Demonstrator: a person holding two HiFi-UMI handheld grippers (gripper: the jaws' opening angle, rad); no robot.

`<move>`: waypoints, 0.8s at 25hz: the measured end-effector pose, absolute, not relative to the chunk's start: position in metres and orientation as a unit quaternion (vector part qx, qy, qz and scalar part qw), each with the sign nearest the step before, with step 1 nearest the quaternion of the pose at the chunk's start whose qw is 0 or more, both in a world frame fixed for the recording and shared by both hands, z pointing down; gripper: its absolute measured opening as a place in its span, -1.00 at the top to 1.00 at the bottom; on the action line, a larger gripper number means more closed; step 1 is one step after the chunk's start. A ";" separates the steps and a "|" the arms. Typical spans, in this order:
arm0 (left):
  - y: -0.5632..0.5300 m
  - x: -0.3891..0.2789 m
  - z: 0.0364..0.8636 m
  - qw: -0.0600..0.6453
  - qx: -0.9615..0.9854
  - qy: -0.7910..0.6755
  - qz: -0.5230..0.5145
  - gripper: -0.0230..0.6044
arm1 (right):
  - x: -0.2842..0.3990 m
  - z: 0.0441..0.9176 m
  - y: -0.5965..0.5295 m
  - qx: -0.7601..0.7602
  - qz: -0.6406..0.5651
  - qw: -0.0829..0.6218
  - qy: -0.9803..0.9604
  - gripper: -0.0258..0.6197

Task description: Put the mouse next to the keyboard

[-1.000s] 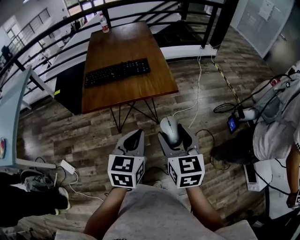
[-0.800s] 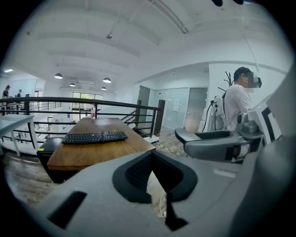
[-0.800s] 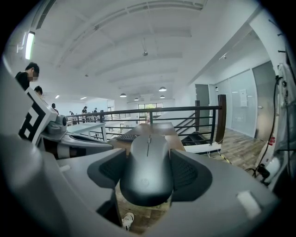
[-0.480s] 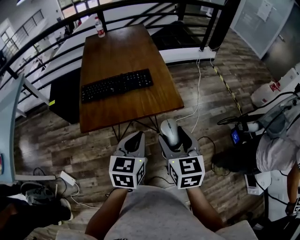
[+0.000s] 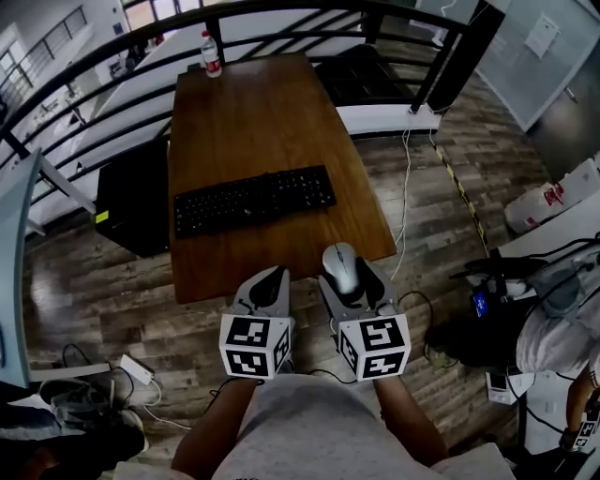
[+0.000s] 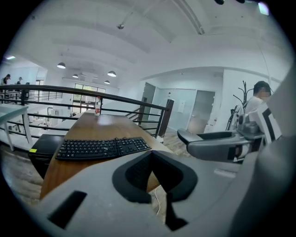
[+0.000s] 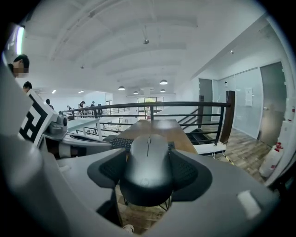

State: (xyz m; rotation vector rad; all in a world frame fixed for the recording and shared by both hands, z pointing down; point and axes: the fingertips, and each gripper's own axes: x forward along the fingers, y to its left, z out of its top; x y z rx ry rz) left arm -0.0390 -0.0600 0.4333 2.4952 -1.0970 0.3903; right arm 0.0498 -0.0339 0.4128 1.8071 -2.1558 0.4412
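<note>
A grey mouse [image 5: 341, 265] [image 7: 148, 164] sits clamped between the jaws of my right gripper [image 5: 349, 274], held in the air just short of the wooden table's near edge [image 5: 281, 272]. The black keyboard [image 5: 253, 200] [image 6: 102, 147] lies across the table's middle, a little left of and beyond the mouse. My left gripper [image 5: 266, 284] hovers beside the right one, jaws together with nothing between them [image 6: 152, 178]. In the left gripper view the right gripper's jaw [image 6: 217, 143] shows at the right.
A water bottle [image 5: 212, 50] stands at the table's far left corner. A black railing [image 5: 281, 14] runs behind the table. A black box [image 5: 131, 192] sits left of the table. Cables [image 5: 405, 187] trail on the wood floor at right, where a person [image 5: 562, 319] stands with equipment.
Both grippers have come closer to the table; its near edge and the keyboard now sit lower in the head view. The mouse stays gripped in the right gripper.
</note>
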 end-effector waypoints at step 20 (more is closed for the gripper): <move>-0.159 -0.072 0.439 0.212 0.884 -0.395 0.135 0.95 | 0.030 0.420 -0.136 0.630 0.158 0.160 -0.744 -0.02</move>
